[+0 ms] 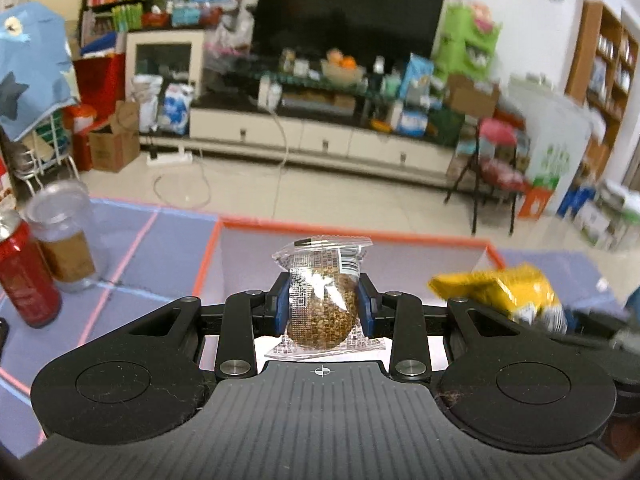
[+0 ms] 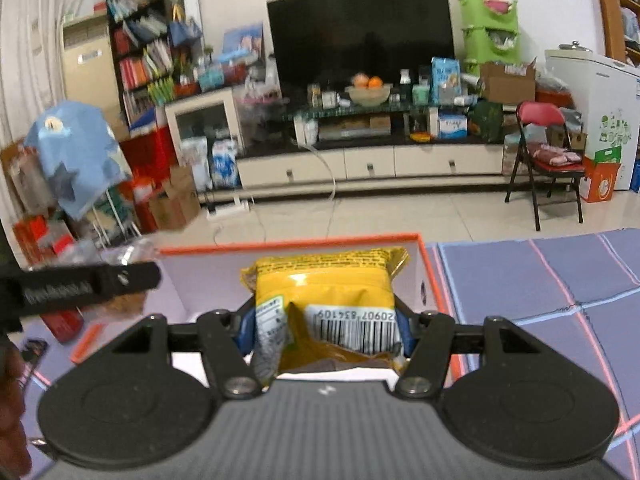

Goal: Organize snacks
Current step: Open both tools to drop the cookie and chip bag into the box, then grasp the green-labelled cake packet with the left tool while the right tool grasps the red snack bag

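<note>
- Gripping a clear crinkly packet (image 1: 322, 300) with a round brown seeded ball, your left tongs (image 1: 322, 306) pinch it.
- Your right tongs (image 2: 326, 326) clamp a glossy yellow foil pouch (image 2: 324, 300), barcode showing.

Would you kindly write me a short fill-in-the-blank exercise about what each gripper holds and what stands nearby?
1. The left gripper is shut on a clear plastic packet holding a round ____ seeded ball.
2. The right gripper is shut on a crinkled ____ foil snack bag with a barcode.
3. Ahead of both grippers lies a white box with an ____ rim.
4. Left of the left gripper, a red can stands beside a clear plastic ____.

Missing words: brown; yellow; orange; jar
</note>
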`<state>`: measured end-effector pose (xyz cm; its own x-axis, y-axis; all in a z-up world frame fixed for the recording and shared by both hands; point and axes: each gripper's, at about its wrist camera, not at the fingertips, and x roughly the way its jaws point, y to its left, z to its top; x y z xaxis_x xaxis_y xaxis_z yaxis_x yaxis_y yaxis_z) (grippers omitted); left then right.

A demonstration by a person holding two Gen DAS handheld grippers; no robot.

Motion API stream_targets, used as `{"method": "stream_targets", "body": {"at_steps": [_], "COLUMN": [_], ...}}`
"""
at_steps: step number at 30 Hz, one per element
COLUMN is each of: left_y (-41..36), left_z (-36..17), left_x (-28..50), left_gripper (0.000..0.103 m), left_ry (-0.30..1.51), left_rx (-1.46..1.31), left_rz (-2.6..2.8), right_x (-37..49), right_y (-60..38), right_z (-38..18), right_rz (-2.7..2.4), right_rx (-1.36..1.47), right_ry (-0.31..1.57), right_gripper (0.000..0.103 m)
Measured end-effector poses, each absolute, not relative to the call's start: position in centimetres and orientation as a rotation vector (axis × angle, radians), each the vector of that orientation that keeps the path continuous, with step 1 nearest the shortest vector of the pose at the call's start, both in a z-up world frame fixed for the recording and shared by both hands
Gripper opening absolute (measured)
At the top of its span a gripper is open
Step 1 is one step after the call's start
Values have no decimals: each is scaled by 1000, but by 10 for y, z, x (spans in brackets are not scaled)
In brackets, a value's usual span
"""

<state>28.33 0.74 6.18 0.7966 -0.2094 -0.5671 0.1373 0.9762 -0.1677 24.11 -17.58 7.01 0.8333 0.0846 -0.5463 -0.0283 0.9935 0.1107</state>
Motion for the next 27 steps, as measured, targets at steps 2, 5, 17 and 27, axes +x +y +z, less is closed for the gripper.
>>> {"method": "stream_targets", "body": {"at_steps": [2,5,17,27], "left_y": [3,-2,46,70], "left_z": [48,33,117,41], "left_x": [291,297,206,41], "left_gripper": [0,0,67,71], "left_ry": [654,710,495,644], "left_rx": [-116,-84,-142,-77], "left_rz": [-180,-195,-196,-143], "right_x": [248,255,83,-9], "right_y": [-174,-175,-244,-228], "right_z": [65,65,127,44], "right_rz": [59,58,-5,101], "right_rx": [86,82,82,-51], "right_ry": [609,633,429,655], "right_gripper": [63,71,101,101]}}
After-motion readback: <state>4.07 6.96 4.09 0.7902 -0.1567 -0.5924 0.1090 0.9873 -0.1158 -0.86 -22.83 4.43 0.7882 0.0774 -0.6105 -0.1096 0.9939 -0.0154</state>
